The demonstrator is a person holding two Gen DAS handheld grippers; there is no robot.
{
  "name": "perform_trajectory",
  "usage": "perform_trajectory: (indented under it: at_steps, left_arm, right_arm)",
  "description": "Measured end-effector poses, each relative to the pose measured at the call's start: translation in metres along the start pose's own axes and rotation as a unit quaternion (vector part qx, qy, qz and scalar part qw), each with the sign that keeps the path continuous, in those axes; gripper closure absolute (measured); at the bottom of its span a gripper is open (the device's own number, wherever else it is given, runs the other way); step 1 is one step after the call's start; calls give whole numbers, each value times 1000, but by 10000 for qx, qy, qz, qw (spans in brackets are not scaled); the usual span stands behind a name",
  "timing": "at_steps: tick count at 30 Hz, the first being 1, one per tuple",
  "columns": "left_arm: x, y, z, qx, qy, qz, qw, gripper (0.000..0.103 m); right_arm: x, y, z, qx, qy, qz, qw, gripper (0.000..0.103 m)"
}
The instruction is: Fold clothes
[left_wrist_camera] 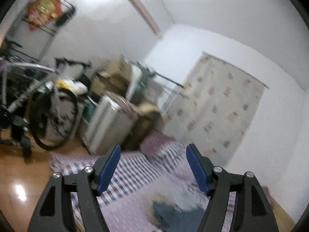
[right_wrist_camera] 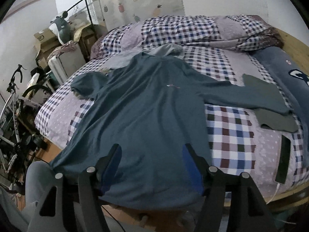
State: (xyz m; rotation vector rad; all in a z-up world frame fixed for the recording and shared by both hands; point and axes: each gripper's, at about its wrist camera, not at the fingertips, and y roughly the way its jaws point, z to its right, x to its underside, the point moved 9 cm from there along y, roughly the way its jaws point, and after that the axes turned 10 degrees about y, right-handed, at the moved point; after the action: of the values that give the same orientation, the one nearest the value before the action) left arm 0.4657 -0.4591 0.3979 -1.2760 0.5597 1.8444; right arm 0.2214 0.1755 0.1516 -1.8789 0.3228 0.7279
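A teal long-sleeved shirt (right_wrist_camera: 146, 106) lies spread flat on the checked bed cover (right_wrist_camera: 231, 135), its sleeves out to both sides and its hem hanging over the near bed edge. My right gripper (right_wrist_camera: 151, 150) is open just above the hem, nothing between its blue pads. In the blurred left wrist view my left gripper (left_wrist_camera: 153, 150) is open and raised high over the bed's left side, pointing at the room's corner. Only a blurred patch of blue cloth (left_wrist_camera: 170, 210) shows low between its arms.
A grey-green garment (right_wrist_camera: 270, 116) and a dark blue blanket (right_wrist_camera: 289, 81) lie on the bed's right side, with a black phone (right_wrist_camera: 283, 158) near the edge. A bicycle (right_wrist_camera: 15, 119), boxes (right_wrist_camera: 46, 42) and a clothes rack stand left of the bed. A person's grey-trousered leg (right_wrist_camera: 36, 189) is near.
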Motion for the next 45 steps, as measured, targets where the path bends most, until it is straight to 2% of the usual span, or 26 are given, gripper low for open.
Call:
perform_trajectory:
  at_steps: [3, 6, 9, 13, 16, 21, 24, 26, 30, 32, 35, 38, 41, 42, 45]
  left_arm:
    - [-16, -2, -23, -323, 0, 153, 9994, 28]
    - [-24, -6, -49, -652, -12, 282, 9975, 22]
    - [-10, -5, -65, -777, 37, 91, 9969, 22]
    - [19, -1, -72, -783, 44, -243, 9966, 22]
    - [39, 3, -70, -731, -26, -421, 9964, 22]
    - [63, 15, -58, -612, 37, -750, 9953, 22]
    - [60, 16, -54, -750, 286, -659, 9946, 22]
    - [53, 16, -58, -926, 369, -498, 9938, 22]
    - [46, 16, -85, -1262, 137, -255, 9916, 22]
    - [50, 19, -99, -1416, 38, -219, 9897, 22]
    - [55, 24, -117, -1727, 161, -194, 9847, 22]
    - [48, 22, -141, -2202, 442, -1, 9745, 22]
    - [50, 24, -161, -2377, 389, 31, 9705, 22]
    - [52, 25, -166, -2411, 368, 34, 9698, 22]
    - [78, 47, -153, -1874, 249, -169, 9818, 22]
  right_arm:
    - [4, 17, -4, -34, -50, -145, 9999, 34]
    - [15, 39, -13, -146, -98, -378, 9991, 34]
    - [33, 66, -32, -433, -92, -660, 9968, 34]
    - [67, 107, -98, -1200, -263, -1139, 9859, 34]
    - [94, 136, -168, -1760, -756, -1430, 9710, 34]
    - [122, 167, -246, -2071, -1562, -1556, 9532, 34]
    - [142, 193, -271, -2202, -1841, -1818, 9405, 34]
    - [157, 212, -278, -2135, -2054, -1961, 9348, 34]
    - [192, 255, -278, -1808, -2419, -2223, 9270, 34]
    - [205, 271, -271, -1491, -2718, -2123, 9267, 35]
    - [212, 271, -269, -1345, -3137, -1822, 9221, 36]
    - [222, 272, -271, -1096, -3669, -1617, 9095, 36]
    - [225, 273, -271, -1029, -3765, -1624, 9062, 35]
    - [223, 273, -270, -1050, -3691, -1682, 9080, 36]
    - [208, 265, -268, -1154, -3332, -1845, 9174, 36]
